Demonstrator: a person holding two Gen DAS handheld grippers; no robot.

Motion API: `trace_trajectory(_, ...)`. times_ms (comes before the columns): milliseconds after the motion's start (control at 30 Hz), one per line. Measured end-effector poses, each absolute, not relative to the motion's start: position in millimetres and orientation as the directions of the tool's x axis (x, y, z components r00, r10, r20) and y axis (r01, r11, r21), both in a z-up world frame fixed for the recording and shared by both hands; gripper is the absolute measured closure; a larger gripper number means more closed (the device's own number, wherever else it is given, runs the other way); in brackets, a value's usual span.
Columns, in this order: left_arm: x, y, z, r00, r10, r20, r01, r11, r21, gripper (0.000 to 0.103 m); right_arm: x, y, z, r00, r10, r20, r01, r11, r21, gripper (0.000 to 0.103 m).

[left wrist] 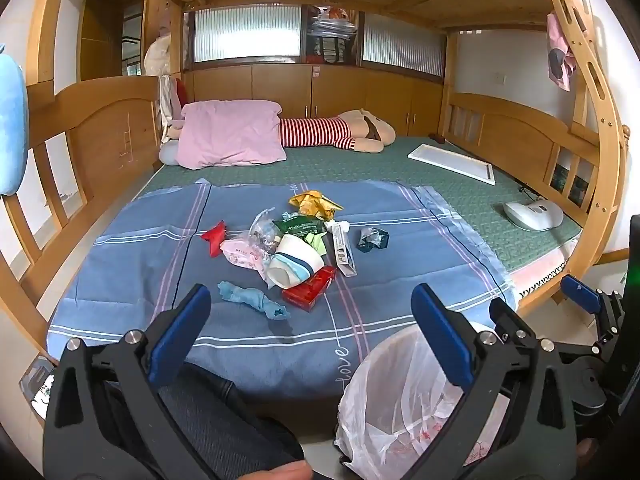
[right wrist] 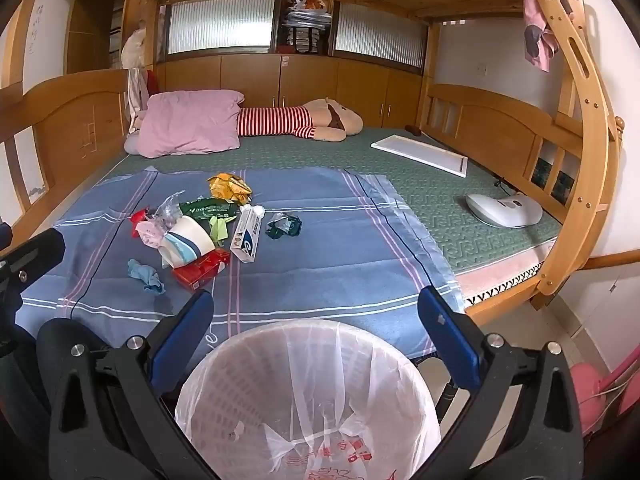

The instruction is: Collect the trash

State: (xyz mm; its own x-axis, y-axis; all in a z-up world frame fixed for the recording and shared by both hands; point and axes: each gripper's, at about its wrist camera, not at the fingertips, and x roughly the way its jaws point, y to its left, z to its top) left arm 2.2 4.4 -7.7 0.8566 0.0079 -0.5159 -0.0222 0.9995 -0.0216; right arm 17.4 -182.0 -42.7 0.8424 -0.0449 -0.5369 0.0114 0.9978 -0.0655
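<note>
Left gripper (left wrist: 312, 320): blue-padded jaws spread fully wide, nothing between them; poised over the near edge of the blue striped bedsheet (left wrist: 400, 248).
Right gripper (right wrist: 316, 324): jaws equally wide, holding nothing; directly above the white plastic-lined waste basket (right wrist: 308, 392).
Trash location: a loose pile mid-sheet, including a white paper cup with blue band (left wrist: 294, 264), flat red carton (left wrist: 310, 290), crumpled light-blue rag (left wrist: 252, 298), white toothpaste box (left wrist: 344, 250), dark teal wad (left wrist: 373, 239), gold foil wrapper (left wrist: 314, 203).
Key relation: pile lies ahead of both grippers, left of the right one; rag and carton nearest.
Rag axis: runs roughly crosswise, slanting toward the viewer.
Nearer hand: judged the left.
Basket: beside the bed edge, below; appears nearly empty.
</note>
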Motion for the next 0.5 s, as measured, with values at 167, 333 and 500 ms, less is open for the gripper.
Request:
trace_trajectory(167,2.7,4.3,-7.8,0.856,0.008,-0.518,-0.022,1.000,-0.022,0.003,17.2,-181.0,-43.1,0.846,-0.049,-0.531,0.015,0.998,-0.068,0.003)
trace_trajectory(333,2.9,3.5,-8.1,0.855,0.009,-0.519,-0.023,1.000,-0.021,0.003,15.4,-178.9,-44.0,0.846,-0.051,-0.531,0.016,0.997,-0.070,0.003)
trace_trajectory(500,1.9,4.4,-11.2,0.853,0.010,-0.521,-0.026,0.999,-0.024,0.003,17.1,-178.0,-44.4,0.846,-0.052,-0.531,0.017,0.997,-0.072,0.003)
